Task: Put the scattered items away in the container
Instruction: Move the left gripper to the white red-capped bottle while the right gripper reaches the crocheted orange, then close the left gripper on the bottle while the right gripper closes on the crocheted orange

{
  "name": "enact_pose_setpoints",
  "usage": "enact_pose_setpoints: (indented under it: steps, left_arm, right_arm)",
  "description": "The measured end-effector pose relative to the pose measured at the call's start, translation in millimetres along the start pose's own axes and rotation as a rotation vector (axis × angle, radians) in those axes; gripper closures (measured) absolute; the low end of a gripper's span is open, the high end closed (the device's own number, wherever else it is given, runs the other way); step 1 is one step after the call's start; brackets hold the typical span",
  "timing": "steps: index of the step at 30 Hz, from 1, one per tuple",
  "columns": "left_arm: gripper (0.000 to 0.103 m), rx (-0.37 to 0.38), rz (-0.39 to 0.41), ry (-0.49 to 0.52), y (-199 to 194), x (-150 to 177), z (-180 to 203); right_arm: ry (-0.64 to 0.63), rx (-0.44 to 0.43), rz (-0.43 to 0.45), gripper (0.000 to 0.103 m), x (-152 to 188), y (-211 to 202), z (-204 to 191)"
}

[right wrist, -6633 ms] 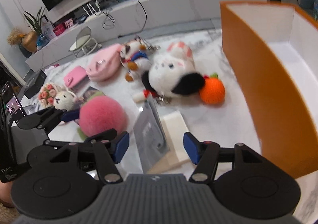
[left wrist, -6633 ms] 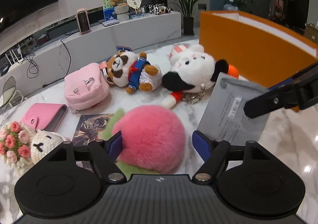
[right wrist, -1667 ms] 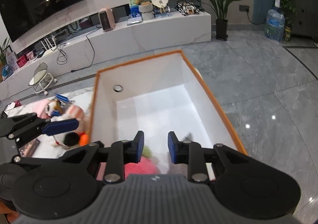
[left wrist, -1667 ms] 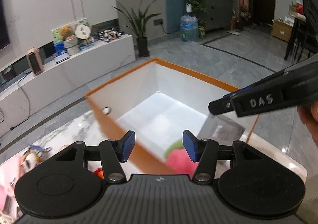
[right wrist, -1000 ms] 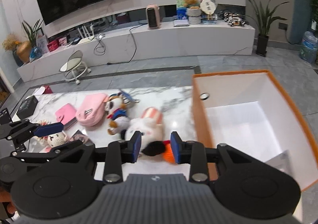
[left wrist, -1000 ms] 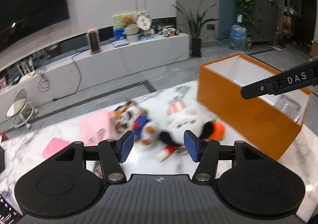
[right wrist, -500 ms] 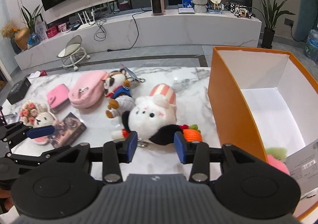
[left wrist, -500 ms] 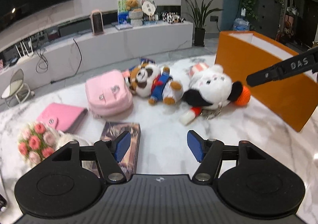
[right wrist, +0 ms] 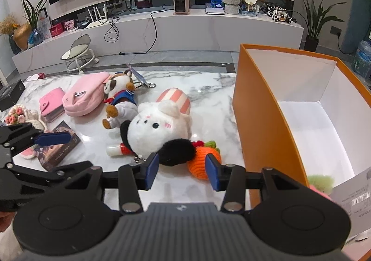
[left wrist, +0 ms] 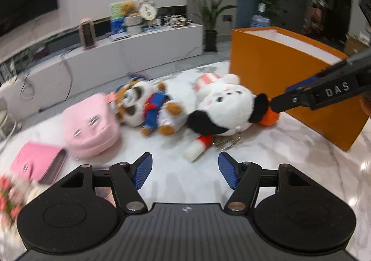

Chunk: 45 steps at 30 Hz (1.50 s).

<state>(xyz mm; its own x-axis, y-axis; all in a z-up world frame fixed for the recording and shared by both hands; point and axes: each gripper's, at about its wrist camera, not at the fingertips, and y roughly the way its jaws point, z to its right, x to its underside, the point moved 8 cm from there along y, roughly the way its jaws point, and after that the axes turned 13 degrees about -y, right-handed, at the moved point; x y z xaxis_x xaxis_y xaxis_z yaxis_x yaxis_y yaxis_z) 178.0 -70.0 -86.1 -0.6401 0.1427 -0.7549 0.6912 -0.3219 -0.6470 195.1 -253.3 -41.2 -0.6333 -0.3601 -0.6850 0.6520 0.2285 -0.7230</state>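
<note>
Orange container [right wrist: 259, 108] now sits beside both lowered, empty grippers: left [left wrist: 185, 171] spread, right [right wrist: 182, 169] opening.

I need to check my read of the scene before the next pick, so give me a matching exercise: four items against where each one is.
Items:
1. pink fluffy toy
2. orange knitted carrot
3. pink wallet
4. dark book

Places:
A. just ahead of the right gripper's fingers
B. inside the orange box
C. beside the pink pouch
D. under the left gripper's finger

Pairs: 1-B, 2-A, 3-C, 4-D
</note>
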Motion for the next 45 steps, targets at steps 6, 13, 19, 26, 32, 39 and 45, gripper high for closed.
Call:
enact_pose_setpoints:
  steps: [6,13,19,26,32,39,45]
  left_arm:
    - [0.029,0.023,-0.028,0.035,28.1,-0.6,12.4]
    - [0.029,0.028,-0.06,0.041,47.0,4.9,12.3]
    - [0.03,0.035,-0.054,0.061,49.1,7.1,13.0]
    - [0.063,0.065,-0.062,0.048,45.8,9.3,11.7]
    - [0.077,0.081,-0.073,0.031,43.5,10.4,9.5]
    - [0.082,0.086,-0.082,0.003,42.4,8.1,3.2]
    - [0.082,0.083,-0.083,-0.017,40.6,7.0,-0.3]
  right_arm:
    - [-0.03,0.029,-0.011,0.053,2.1,11.1,6.0]
    - [-0.05,0.033,-0.052,0.048,8.3,25.9,7.3]
    - [-0.076,0.041,-0.061,0.048,8.6,34.4,5.3]
    - [-0.084,0.038,-0.052,0.05,7.5,39.9,6.1]
    - [-0.114,0.048,-0.04,0.047,6.8,43.8,3.9]
    - [-0.148,0.062,-0.035,0.044,6.2,52.7,0.4]
    - [-0.084,0.041,-0.097,0.059,8.9,58.3,11.6]
